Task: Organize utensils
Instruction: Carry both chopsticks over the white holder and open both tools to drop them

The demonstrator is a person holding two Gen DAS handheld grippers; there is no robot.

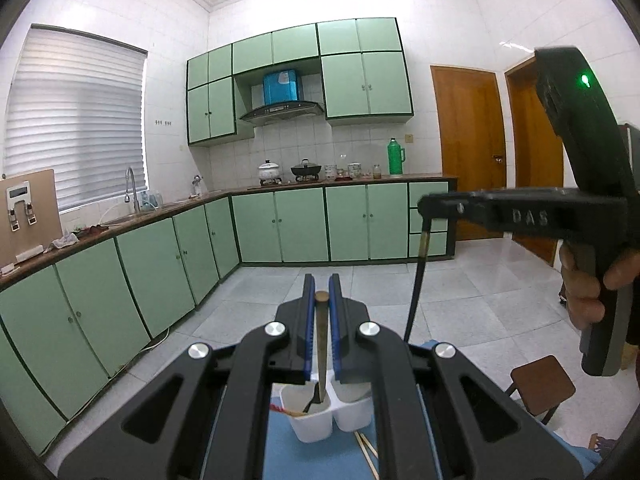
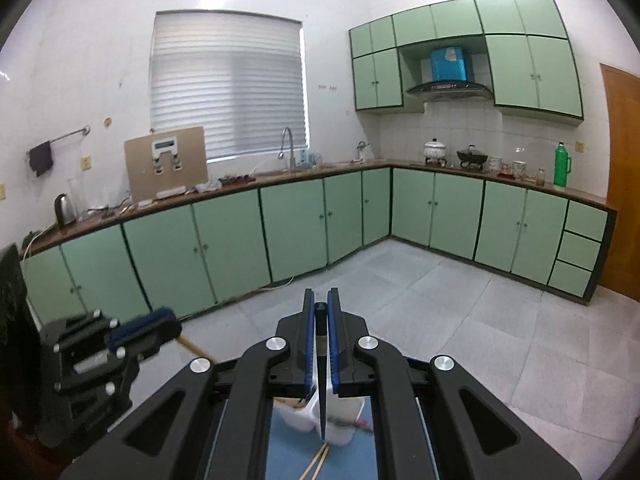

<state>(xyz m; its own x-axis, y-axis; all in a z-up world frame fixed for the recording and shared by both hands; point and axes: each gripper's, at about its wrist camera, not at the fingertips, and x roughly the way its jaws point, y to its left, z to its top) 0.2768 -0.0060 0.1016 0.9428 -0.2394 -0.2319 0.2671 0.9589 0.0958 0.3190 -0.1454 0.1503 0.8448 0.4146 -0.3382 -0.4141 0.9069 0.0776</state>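
The left gripper (image 1: pixel 321 300) is clamped on a wooden-handled utensil (image 1: pixel 321 344), which hangs above the left compartment of the white divided holder (image 1: pixel 310 420). The right gripper (image 2: pixel 321 312) is pinched on a dark-handled utensil (image 2: pixel 321 380), held above the same holder (image 2: pixel 340 428). Loose chopsticks (image 1: pixel 366 446) lie just beside the holder on the blue mat (image 1: pixel 280 452). Each tip should be centred over its compartment before lowering; the handle should be kept vertical, and the jaws released only once the tip is inside.

left hand-held gripper (image 1: pixel 321 294): black linkage arms, blue finger pads, silver screws | right hand-held gripper (image 2: pixel 321 306): same; "DAS" embossed, green light behind
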